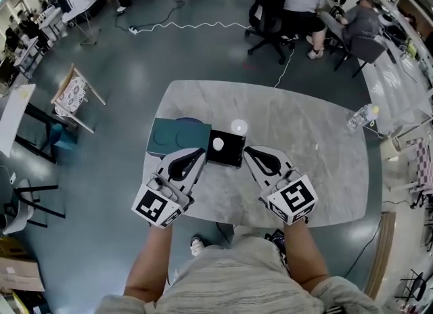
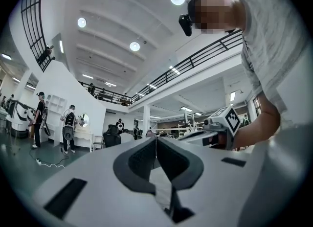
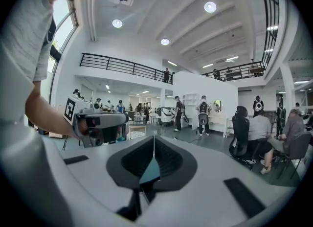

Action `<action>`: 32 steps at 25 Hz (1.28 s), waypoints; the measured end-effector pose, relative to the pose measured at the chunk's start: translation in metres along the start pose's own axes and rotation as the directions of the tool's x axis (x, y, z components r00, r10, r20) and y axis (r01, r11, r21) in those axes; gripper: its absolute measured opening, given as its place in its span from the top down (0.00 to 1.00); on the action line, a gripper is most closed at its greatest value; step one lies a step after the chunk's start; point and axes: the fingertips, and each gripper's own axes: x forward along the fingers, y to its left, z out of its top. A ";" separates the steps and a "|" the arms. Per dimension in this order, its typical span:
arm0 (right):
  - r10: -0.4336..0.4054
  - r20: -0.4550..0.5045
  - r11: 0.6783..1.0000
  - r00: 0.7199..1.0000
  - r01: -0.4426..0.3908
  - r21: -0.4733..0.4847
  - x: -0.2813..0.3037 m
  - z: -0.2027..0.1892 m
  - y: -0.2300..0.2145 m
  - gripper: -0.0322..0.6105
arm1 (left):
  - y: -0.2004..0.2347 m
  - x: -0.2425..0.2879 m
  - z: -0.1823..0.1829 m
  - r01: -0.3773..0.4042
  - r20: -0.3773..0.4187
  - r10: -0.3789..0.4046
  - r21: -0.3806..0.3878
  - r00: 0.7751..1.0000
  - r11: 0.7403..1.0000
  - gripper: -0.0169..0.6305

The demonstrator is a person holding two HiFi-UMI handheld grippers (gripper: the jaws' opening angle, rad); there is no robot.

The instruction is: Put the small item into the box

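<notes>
While the person stands at its near edge, the marble table [image 1: 325, 164] carries only a few things, all towards the left of its middle. A flat teal tray [image 1: 169, 135] lies there, and a black box [image 1: 230, 149] sits against the tray's right side, open at the top. A clear bottle [image 1: 362, 115] lies well apart, at the table's far right edge.

The left gripper [image 1: 200, 151] is held on the near side of the box, its tip over the box's left corner in the head view. Its jaws are pressed together with nothing between them. The right gripper [image 1: 247, 150] is held just right of the box, its jaws likewise closed and empty. Both gripper views look out level across the room, each catching the other gripper at its side.

The small white item [image 1: 218, 144] lies inside the box, in its left part, apart from either gripper.
</notes>
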 end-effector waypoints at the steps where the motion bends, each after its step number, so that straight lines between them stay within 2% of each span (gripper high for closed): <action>1: -0.004 0.009 1.000 1.000 0.004 -0.001 -0.005 0.003 0.002 0.91 | -0.003 -0.002 0.003 0.003 0.002 -0.003 0.002 1.000 1.000 0.94; 9: -0.032 0.065 0.999 0.997 0.033 -0.007 -0.029 0.023 0.016 0.92 | -0.012 -0.014 0.028 0.006 0.032 -0.006 0.006 0.999 1.000 0.94; 24: -0.059 0.182 0.998 0.981 0.058 0.013 -0.071 0.047 0.018 0.92 | -0.038 -0.014 0.051 0.032 0.031 -0.034 0.055 0.999 0.998 0.94; 32: -0.085 0.171 0.996 0.982 0.087 -0.003 -0.082 0.045 0.020 0.92 | -0.051 -0.014 0.054 0.049 0.025 -0.050 0.054 0.998 0.997 0.94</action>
